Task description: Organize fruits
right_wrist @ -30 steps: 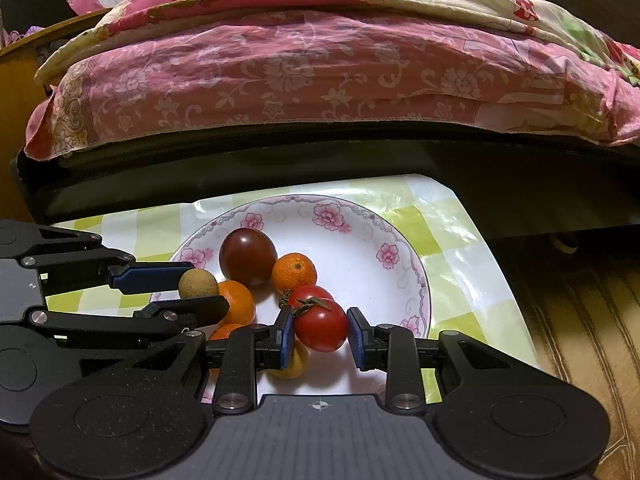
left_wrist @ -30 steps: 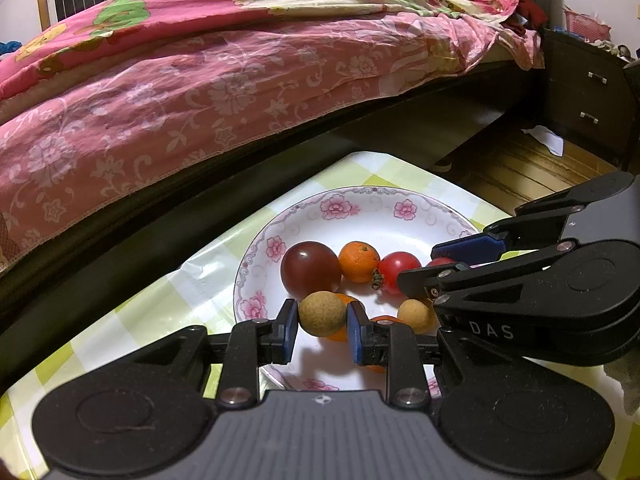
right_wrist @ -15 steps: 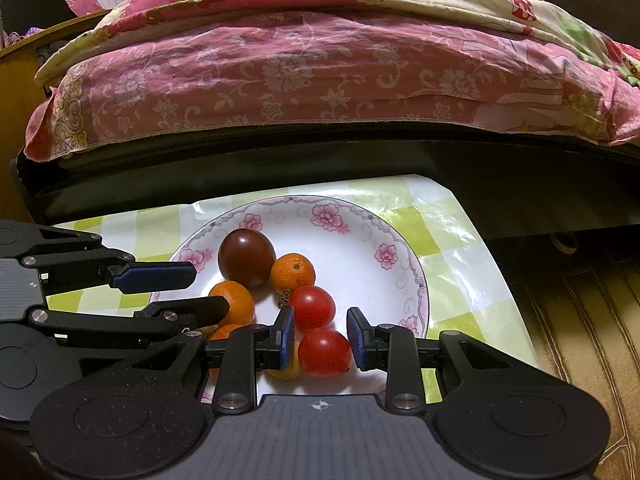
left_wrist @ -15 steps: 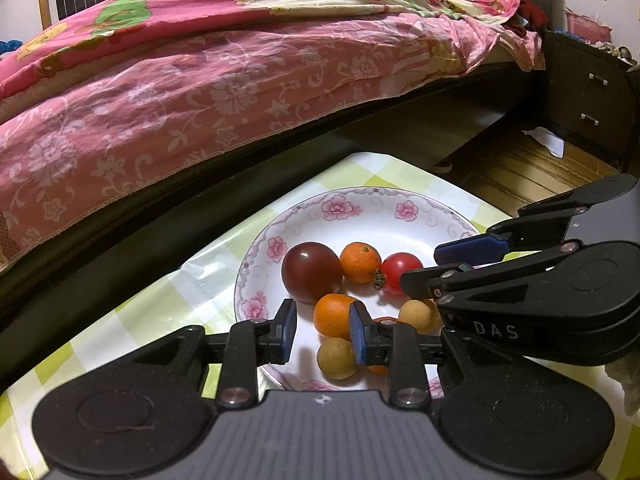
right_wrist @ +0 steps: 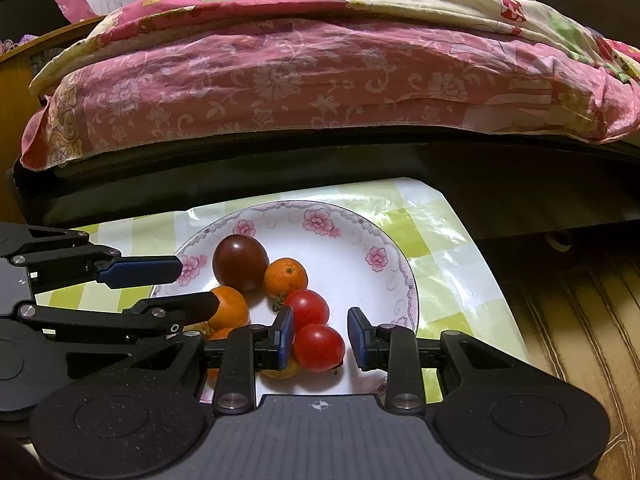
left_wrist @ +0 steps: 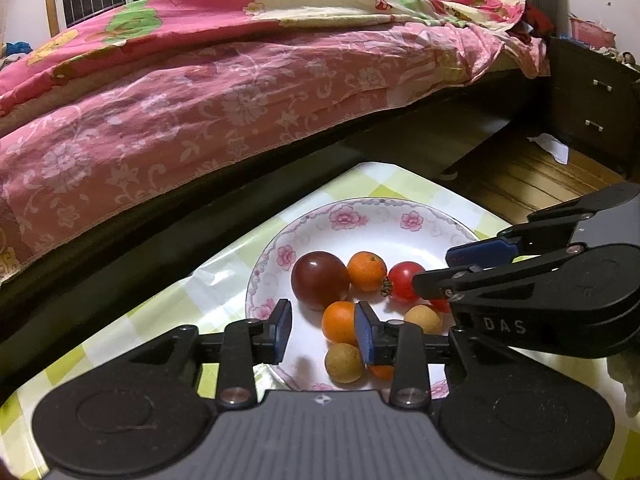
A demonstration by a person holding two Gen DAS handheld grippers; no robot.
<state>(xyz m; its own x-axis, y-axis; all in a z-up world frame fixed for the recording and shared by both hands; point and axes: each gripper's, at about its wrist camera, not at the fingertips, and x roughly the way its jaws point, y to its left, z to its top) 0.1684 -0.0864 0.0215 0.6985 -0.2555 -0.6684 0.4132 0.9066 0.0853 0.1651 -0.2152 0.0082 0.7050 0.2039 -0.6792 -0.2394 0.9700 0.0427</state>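
A white plate with pink flowers [left_wrist: 352, 220] [right_wrist: 352, 240] holds several fruits: a dark plum [left_wrist: 319, 285] [right_wrist: 240, 262], small oranges [left_wrist: 366, 271] [right_wrist: 285, 277], red tomatoes [left_wrist: 405, 281] [right_wrist: 319, 347] and tan longans [left_wrist: 344, 362]. My left gripper [left_wrist: 323, 332] is open above the plate's near side, with a longan lying loose just below it. My right gripper [right_wrist: 320, 336] is open, with a red tomato lying on the plate between its fingers. Each gripper shows in the other's view, the right [left_wrist: 460, 268] and the left [right_wrist: 192, 284].
The plate sits on a green-and-white checked tablecloth [right_wrist: 448, 240]. A bed with a pink floral quilt [left_wrist: 200, 92] runs along the far side. A dark drawer cabinet [left_wrist: 592, 108] and wooden floor [left_wrist: 532, 176] lie to the right.
Both grippers opened. The left let go of a longan and the right let go of a red tomato; both fruits now lie on the plate. The jaws have widened further since.
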